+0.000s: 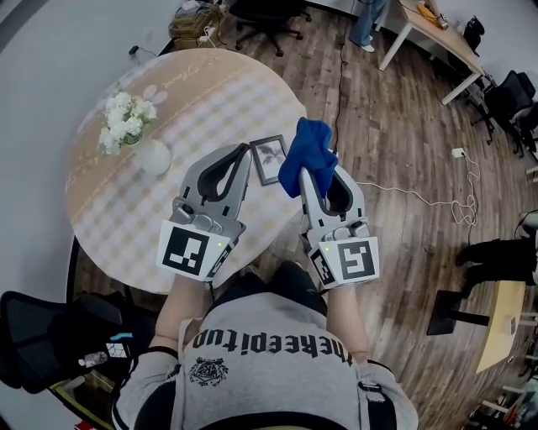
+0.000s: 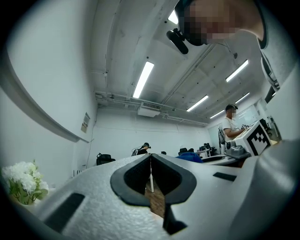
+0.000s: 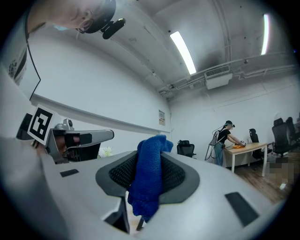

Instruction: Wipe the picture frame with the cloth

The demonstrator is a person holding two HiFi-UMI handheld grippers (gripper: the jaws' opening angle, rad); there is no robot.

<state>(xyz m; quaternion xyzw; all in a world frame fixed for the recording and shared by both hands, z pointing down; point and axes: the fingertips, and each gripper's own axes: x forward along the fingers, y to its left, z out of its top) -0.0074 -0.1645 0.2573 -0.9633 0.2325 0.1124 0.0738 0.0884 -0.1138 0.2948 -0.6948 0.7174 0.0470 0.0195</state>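
Observation:
A small dark picture frame (image 1: 268, 158) sits on the round table (image 1: 126, 227) near its right edge, its picture facing up. My right gripper (image 1: 306, 174) is held just right of the frame, shut on a blue cloth (image 1: 306, 153) that bunches up over its tips. In the right gripper view the cloth (image 3: 149, 180) hangs pinched between the jaws of the right gripper (image 3: 149, 157). My left gripper (image 1: 245, 151) hovers just left of the frame, shut and with nothing in it. The left gripper view shows that gripper (image 2: 151, 161) with its jaws meeting in a thin line. Both grippers point upward.
A white vase of white flowers (image 1: 139, 134) stands on the table's left part. Wood floor with a white cable (image 1: 420, 197) lies to the right. There is an office chair (image 1: 265, 17) beyond the table and a black chair (image 1: 50, 336) at lower left. A person (image 3: 224, 140) works at a far desk.

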